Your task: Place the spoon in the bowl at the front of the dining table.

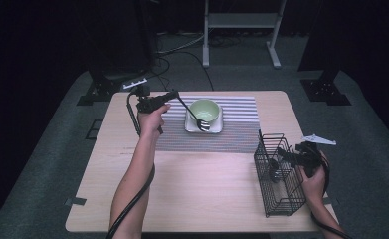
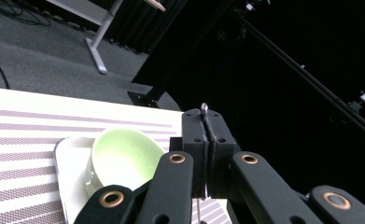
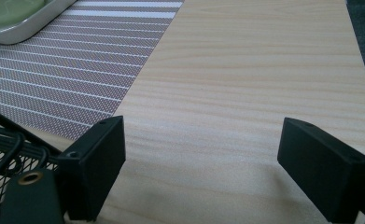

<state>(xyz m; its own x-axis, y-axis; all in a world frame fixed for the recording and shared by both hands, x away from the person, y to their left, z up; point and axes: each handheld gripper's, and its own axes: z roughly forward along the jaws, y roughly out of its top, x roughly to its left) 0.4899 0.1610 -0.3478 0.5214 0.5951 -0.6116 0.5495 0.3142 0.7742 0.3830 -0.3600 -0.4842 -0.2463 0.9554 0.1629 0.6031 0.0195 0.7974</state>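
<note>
My left gripper (image 1: 174, 95) is shut on the handle of a metal fork (image 1: 194, 115). The fork slants down to the right, and its tines hang over the front of a white square plate (image 1: 218, 128). A pale green bowl (image 1: 204, 110) stands on that plate. In the left gripper view the jaws (image 2: 204, 122) pinch the thin fork handle (image 2: 204, 108), with the bowl (image 2: 122, 158) just to the left. My right gripper (image 1: 283, 156) is open beside a black wire basket (image 1: 276, 174). Between its jaws (image 3: 201, 140) lies bare table.
A striped placemat (image 1: 242, 115) lies under the plate across the far half of the wooden table (image 1: 207, 189). The basket stands near the table's front right corner. Stand legs and cables lie on the floor beyond the far edge.
</note>
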